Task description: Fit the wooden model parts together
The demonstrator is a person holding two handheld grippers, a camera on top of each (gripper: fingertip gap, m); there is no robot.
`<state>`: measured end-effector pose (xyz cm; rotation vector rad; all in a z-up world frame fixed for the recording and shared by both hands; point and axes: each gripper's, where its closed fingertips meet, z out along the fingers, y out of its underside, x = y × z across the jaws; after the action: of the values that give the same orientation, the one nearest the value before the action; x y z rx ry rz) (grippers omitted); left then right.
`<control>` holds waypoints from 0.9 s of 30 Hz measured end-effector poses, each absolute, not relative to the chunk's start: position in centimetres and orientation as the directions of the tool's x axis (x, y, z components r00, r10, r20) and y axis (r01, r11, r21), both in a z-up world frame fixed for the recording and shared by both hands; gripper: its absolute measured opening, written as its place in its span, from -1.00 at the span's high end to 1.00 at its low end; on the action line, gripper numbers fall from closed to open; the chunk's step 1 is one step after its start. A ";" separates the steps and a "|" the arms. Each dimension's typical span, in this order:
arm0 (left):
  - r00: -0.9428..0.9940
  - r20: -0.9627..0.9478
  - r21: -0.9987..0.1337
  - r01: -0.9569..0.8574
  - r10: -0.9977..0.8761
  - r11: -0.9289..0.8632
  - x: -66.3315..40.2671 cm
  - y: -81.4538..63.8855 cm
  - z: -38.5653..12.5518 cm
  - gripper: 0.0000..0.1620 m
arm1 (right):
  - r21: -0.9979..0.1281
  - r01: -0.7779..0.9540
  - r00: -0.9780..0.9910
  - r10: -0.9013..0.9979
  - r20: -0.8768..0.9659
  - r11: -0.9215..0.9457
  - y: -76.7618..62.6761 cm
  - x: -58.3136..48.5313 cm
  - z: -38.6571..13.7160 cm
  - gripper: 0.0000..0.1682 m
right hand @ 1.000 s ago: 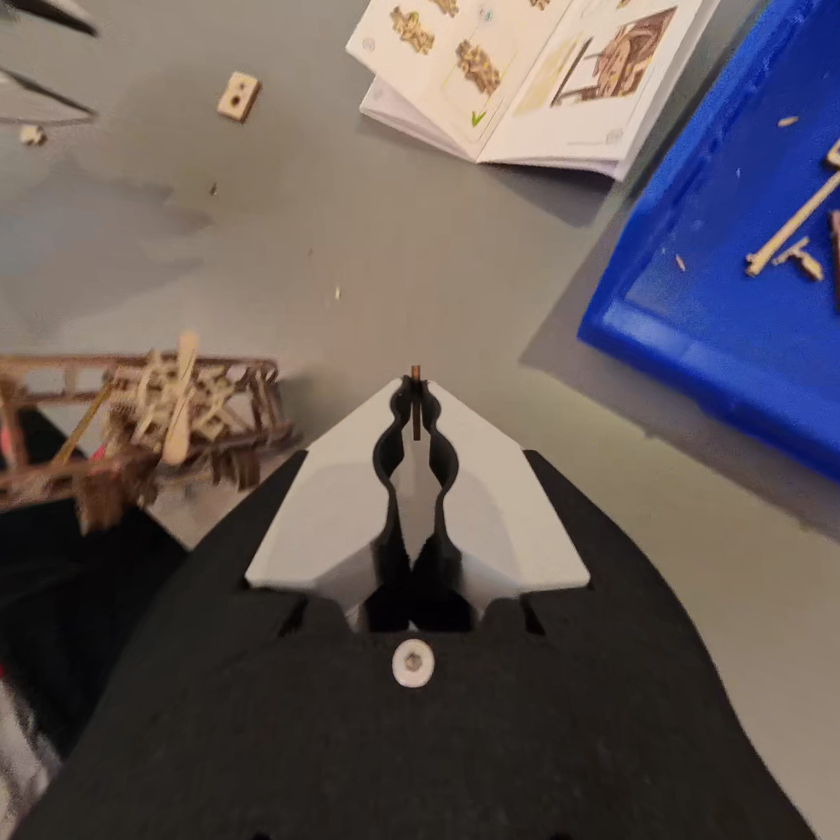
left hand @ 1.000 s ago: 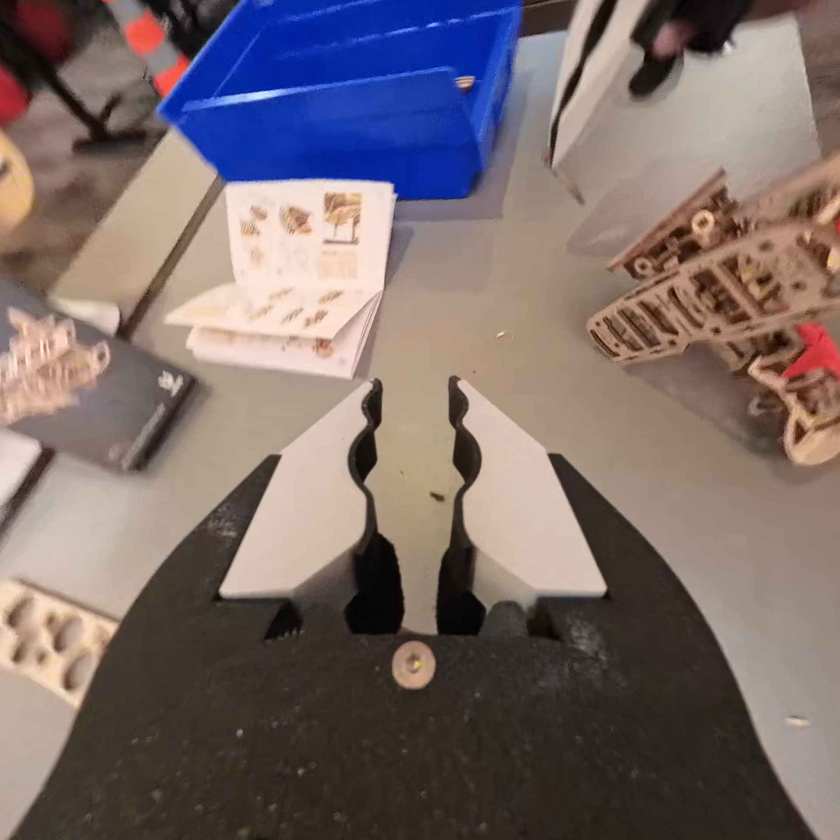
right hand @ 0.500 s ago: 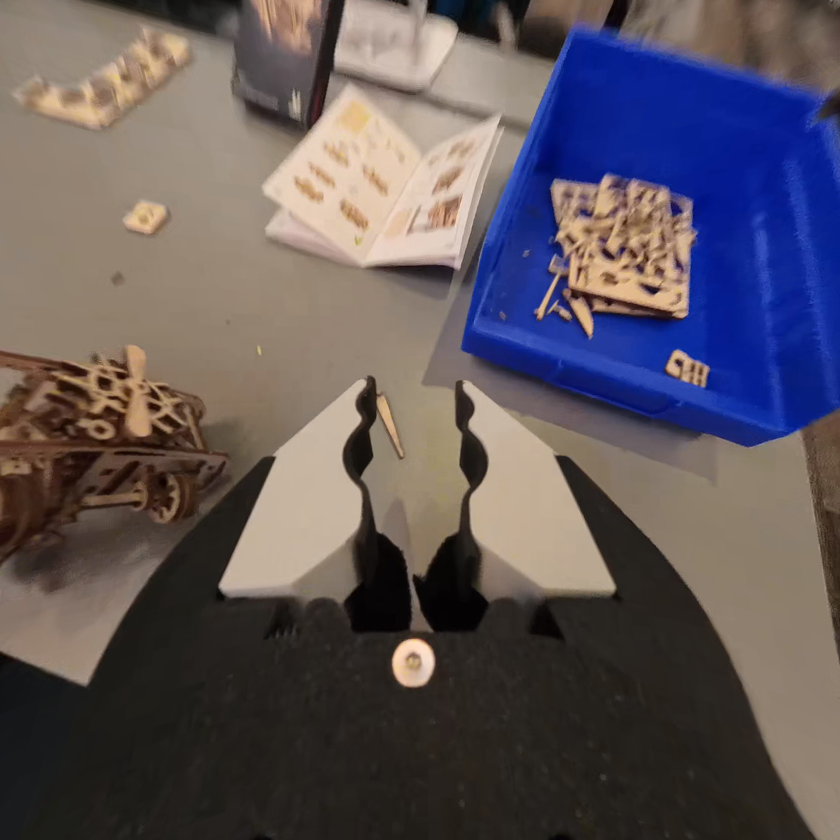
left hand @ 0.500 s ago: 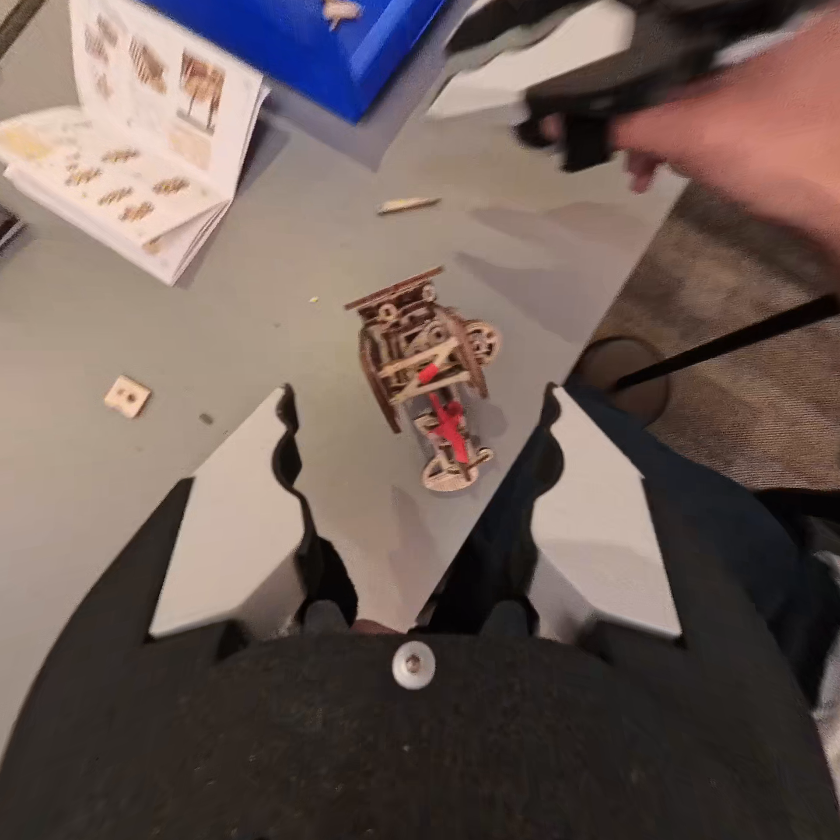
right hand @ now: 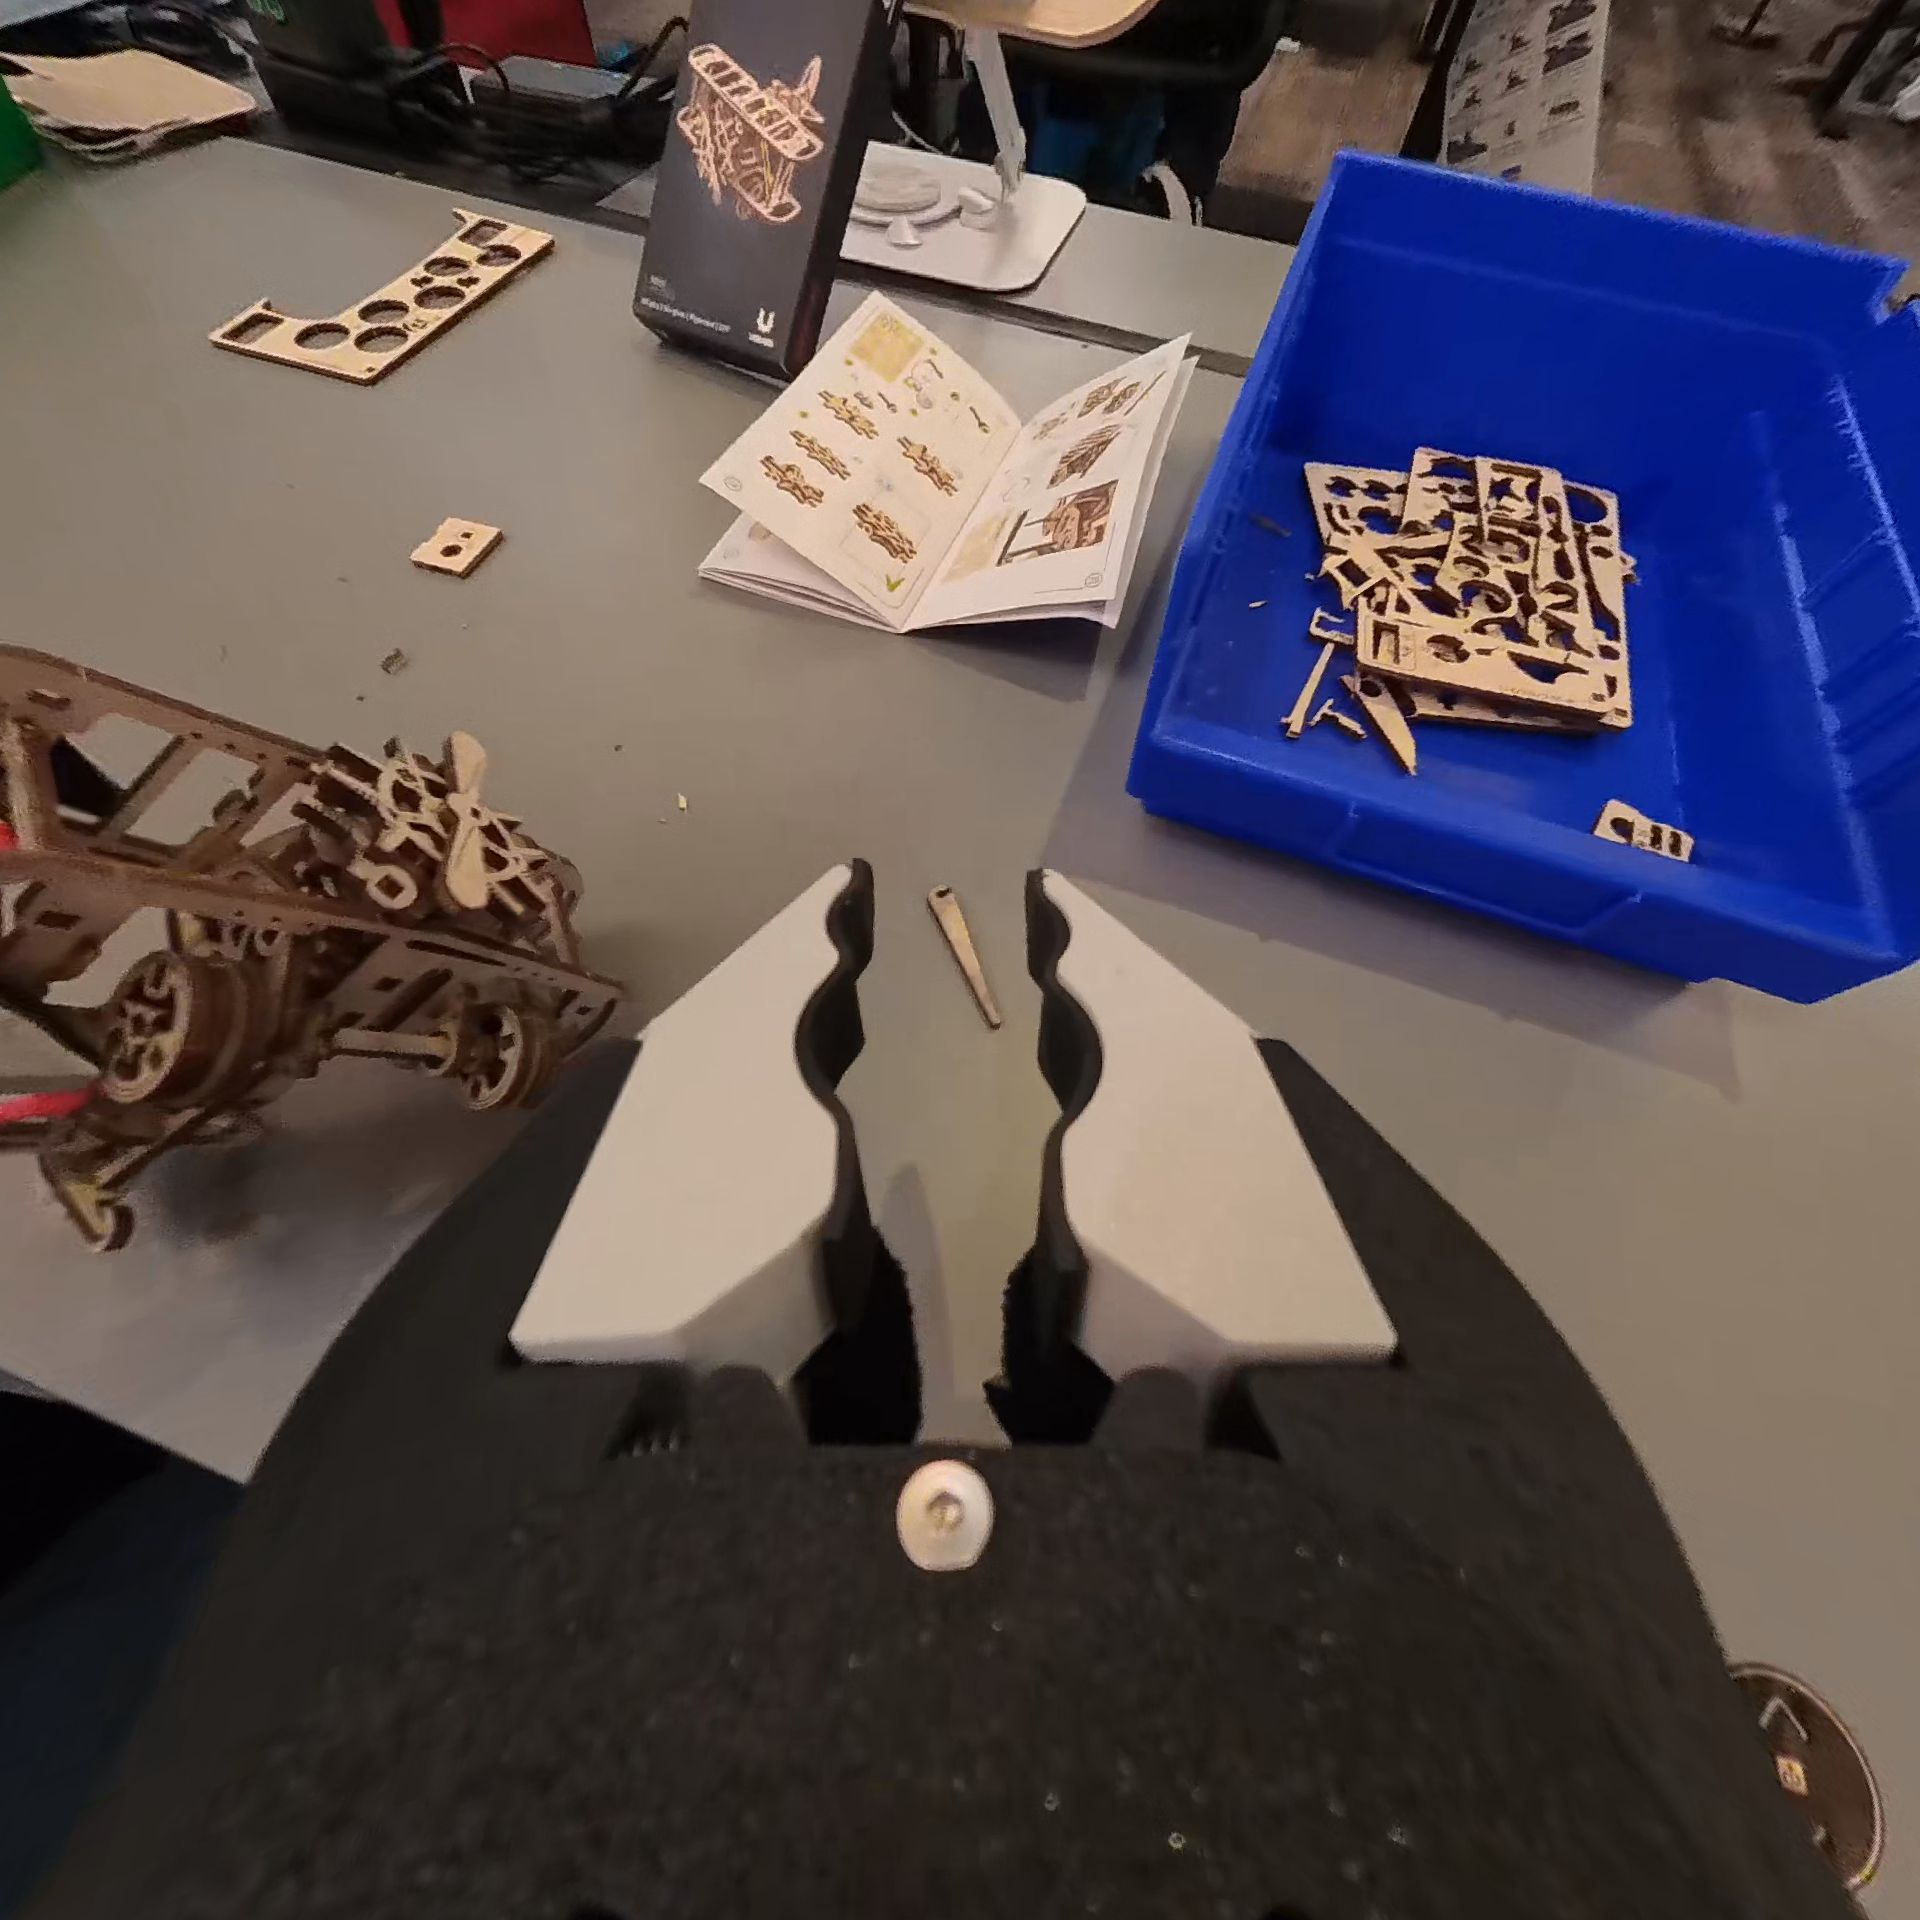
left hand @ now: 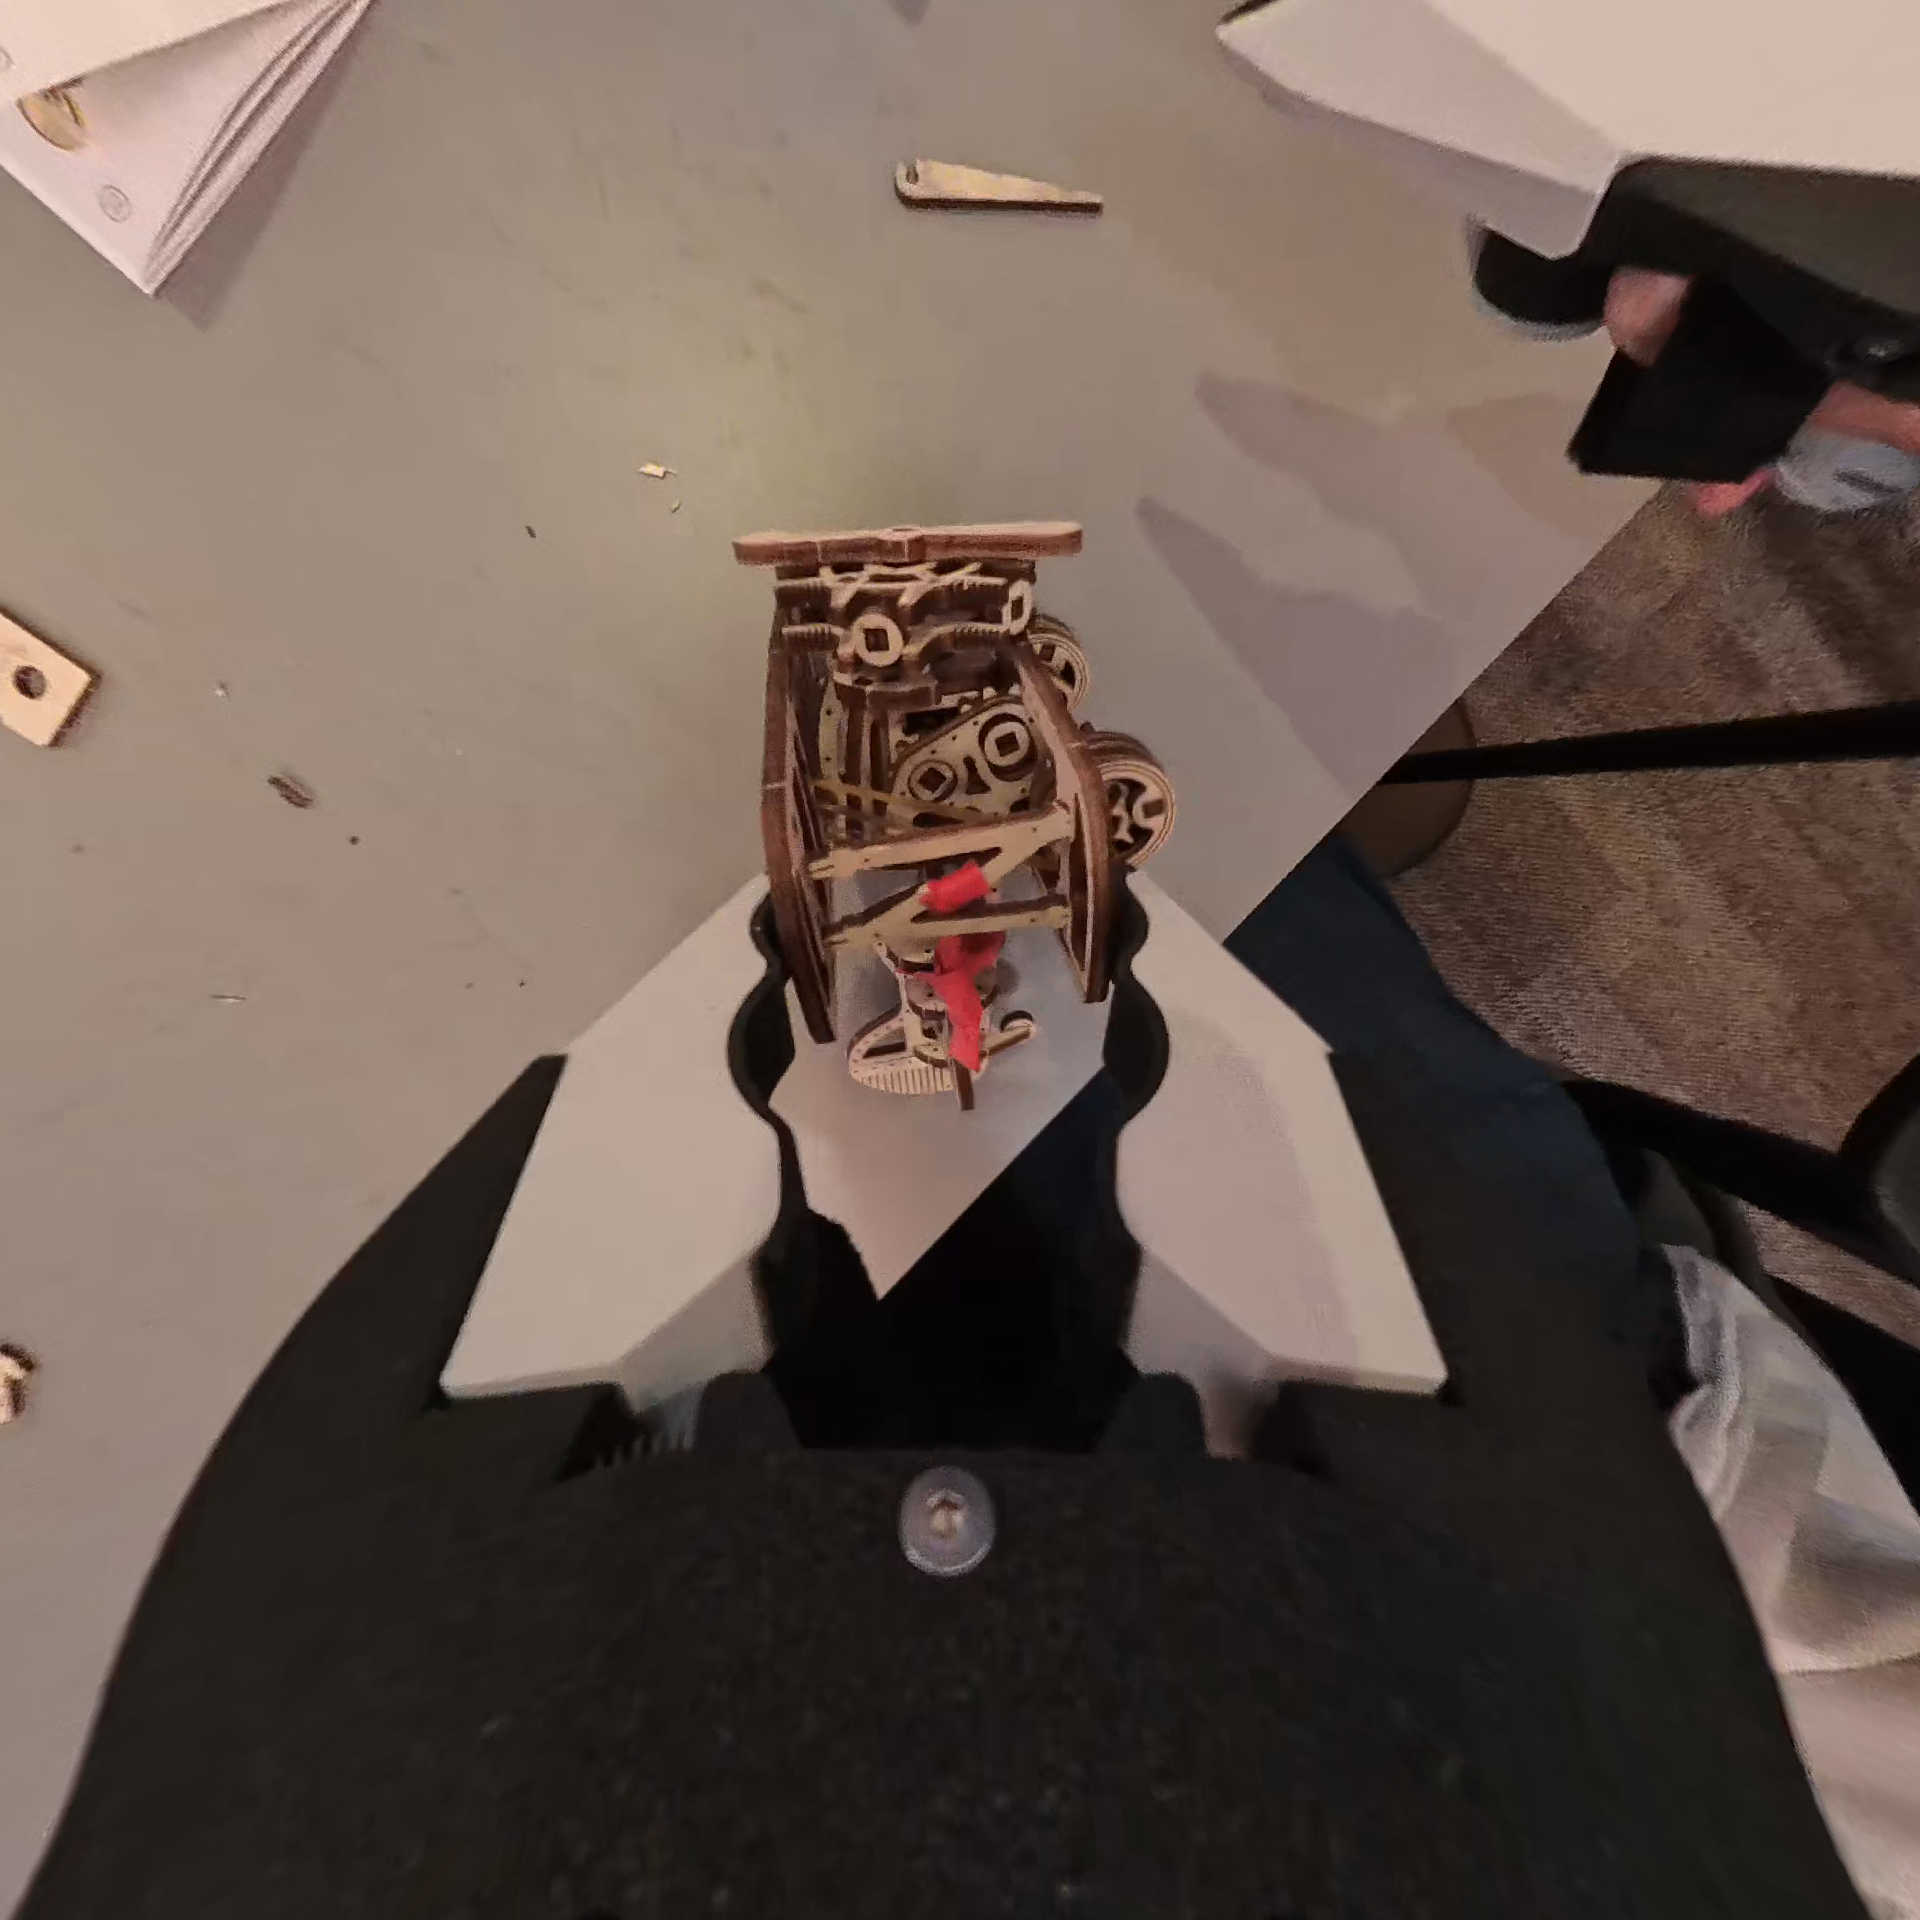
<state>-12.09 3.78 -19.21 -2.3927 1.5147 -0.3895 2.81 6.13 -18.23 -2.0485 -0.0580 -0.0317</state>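
**Two grippers, one on the model, one empty**

Two fingers of the left gripper [left hand: 943,935] now flank the wooden model [left hand: 925,790], pressed against its side frames near the table [left hand: 436,436] edge; half a second ago they stood spread wide, short of it. The right gripper [right hand: 948,894] is parted and holds nothing, as before, with the thin wooden wedge [right hand: 966,956] lying loose on the table between its tips. Right of those tips sits the blue bin [right hand: 1558,894] of wooden scraps; ahead, the open instruction booklet [right hand: 935,499]; to the left, the model.
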 end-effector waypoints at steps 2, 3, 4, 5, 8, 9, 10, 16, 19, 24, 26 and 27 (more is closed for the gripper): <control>0.358 0.029 -0.385 -0.858 -0.933 -0.341 -12.3 4.0 -19.1 0.31 | -0.884 0.065 0.998 0.040 0.053 -0.463 6.2 2.8 -18.6 0.67; 0.311 -0.007 -0.407 -0.869 -0.950 -0.282 -12.3 4.3 -18.8 0.31 | -0.880 0.068 0.998 0.042 0.054 -0.470 6.2 2.9 -18.8 0.66; 0.281 -0.051 -0.414 -0.879 -0.958 -0.235 -12.6 4.7 -18.6 0.31 | -0.879 0.066 0.998 0.040 0.054 -0.472 6.1 2.9 -18.9 0.66; 0.243 -0.092 -0.423 -0.887 -0.966 -0.183 -12.8 5.1 -18.3 0.31 | -0.881 0.064 0.998 0.046 0.048 -0.469 6.1 2.8 -18.9 0.66; 0.049 -0.297 -0.460 -0.882 -0.954 0.098 -13.5 6.3 -16.3 0.31 | -0.886 0.043 0.998 0.053 0.021 -0.462 6.0 2.6 -18.8 0.66; -0.023 -0.392 -0.446 -0.869 -0.920 0.212 -13.9 6.9 -15.5 0.31 | -0.890 0.041 0.998 0.063 0.014 -0.454 6.0 2.4 -18.6 0.66; -0.092 -0.498 -0.428 -0.839 -0.862 0.337 -14.3 7.6 -14.5 0.31 | -0.896 0.044 0.997 0.076 0.012 -0.441 6.0 2.1 -18.3 0.66; -0.232 -0.845 -0.236 -0.647 -0.482 0.725 -18.7 13.3 -13.6 0.32 | -0.928 0.013 0.954 0.284 -0.101 -0.373 6.3 -3.7 -16.8 0.66; -0.200 -0.885 -0.228 -0.599 -0.420 0.768 -20.7 16.6 -14.9 0.32 | -0.921 -0.050 0.901 0.380 -0.209 -0.387 6.4 -7.2 -17.0 0.63; -0.152 -0.886 -0.308 -0.514 -0.438 0.801 -22.3 20.8 -17.1 0.32 | -0.860 -0.184 0.776 0.467 -0.425 -0.476 7.0 -11.1 -17.7 0.60; -0.158 -0.878 -0.331 -0.479 -0.451 0.813 -22.1 22.1 -18.4 0.32 | -0.822 -0.223 0.728 0.472 -0.497 -0.524 7.4 -12.0 -18.3 0.56; -0.160 -0.883 -0.324 -0.473 -0.441 0.819 -21.9 22.8 -18.9 0.32 | -0.806 -0.231 0.705 0.477 -0.525 -0.545 7.6 -12.4 -18.6 0.54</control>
<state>-21.92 22.85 -18.94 -0.7036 1.7842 0.0326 -12.41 7.57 -18.57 -1.9457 -0.1893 0.9211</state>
